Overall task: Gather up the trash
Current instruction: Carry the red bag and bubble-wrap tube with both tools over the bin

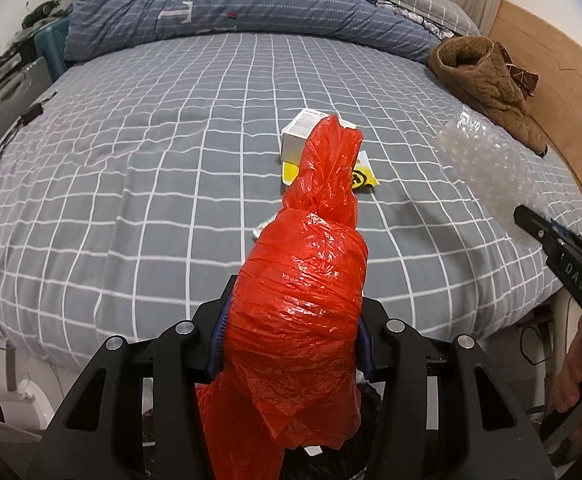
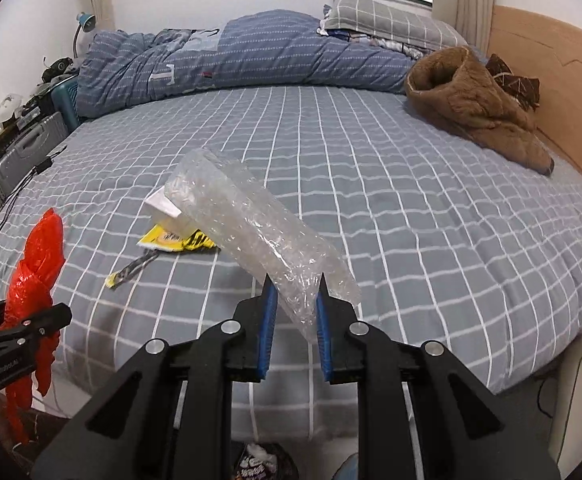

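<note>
My left gripper (image 1: 296, 304) is shut on a crumpled red plastic bag (image 1: 311, 256), held above the near edge of the bed; the bag hides the pads. In the right wrist view the red bag (image 2: 37, 264) and left gripper (image 2: 31, 324) show at the far left. My right gripper (image 2: 296, 285) is shut on a roll of clear bubble wrap (image 2: 243, 216), which sticks up and to the left above the sheet. On the bed lie a white box (image 2: 161, 206), a yellow wrapper (image 2: 171, 238) and a thin wrapper strip (image 2: 133, 268).
The bed has a grey checked sheet (image 2: 411, 220), a rolled blue quilt (image 2: 251, 52) at the far side and a brown fleece garment (image 2: 475, 108) by the wooden headboard (image 2: 571, 92). A black cable (image 2: 15, 196) and a grey suitcase (image 2: 23, 152) are on the left.
</note>
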The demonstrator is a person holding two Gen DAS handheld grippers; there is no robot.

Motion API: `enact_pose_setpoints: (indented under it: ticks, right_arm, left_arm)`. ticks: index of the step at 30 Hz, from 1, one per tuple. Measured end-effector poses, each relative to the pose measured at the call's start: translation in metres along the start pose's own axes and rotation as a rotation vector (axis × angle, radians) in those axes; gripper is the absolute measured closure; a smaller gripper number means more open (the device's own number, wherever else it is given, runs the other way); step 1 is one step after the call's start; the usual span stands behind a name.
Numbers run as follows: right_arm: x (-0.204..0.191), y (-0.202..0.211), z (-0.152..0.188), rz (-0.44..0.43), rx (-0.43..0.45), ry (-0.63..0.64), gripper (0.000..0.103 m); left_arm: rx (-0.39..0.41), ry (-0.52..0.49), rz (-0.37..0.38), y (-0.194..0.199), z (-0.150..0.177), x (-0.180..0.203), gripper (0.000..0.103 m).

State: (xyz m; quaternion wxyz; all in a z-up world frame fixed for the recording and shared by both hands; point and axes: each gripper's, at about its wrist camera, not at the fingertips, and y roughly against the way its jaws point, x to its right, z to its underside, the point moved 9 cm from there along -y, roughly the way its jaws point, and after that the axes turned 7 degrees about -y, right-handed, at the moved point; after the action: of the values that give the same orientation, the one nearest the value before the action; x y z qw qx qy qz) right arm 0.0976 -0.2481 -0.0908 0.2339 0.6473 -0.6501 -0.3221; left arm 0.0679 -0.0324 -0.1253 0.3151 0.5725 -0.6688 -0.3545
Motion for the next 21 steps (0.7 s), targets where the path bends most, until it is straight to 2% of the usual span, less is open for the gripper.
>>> enact_pose_setpoints:
  ticks: [21]
  right_arm:
    - [-0.006, 0.066, 0.047, 0.01, 0.003, -0.013, 0.086]
  left_arm:
    - [0.008, -0.025, -0.006, 0.044, 0.047, 0.018, 0.055]
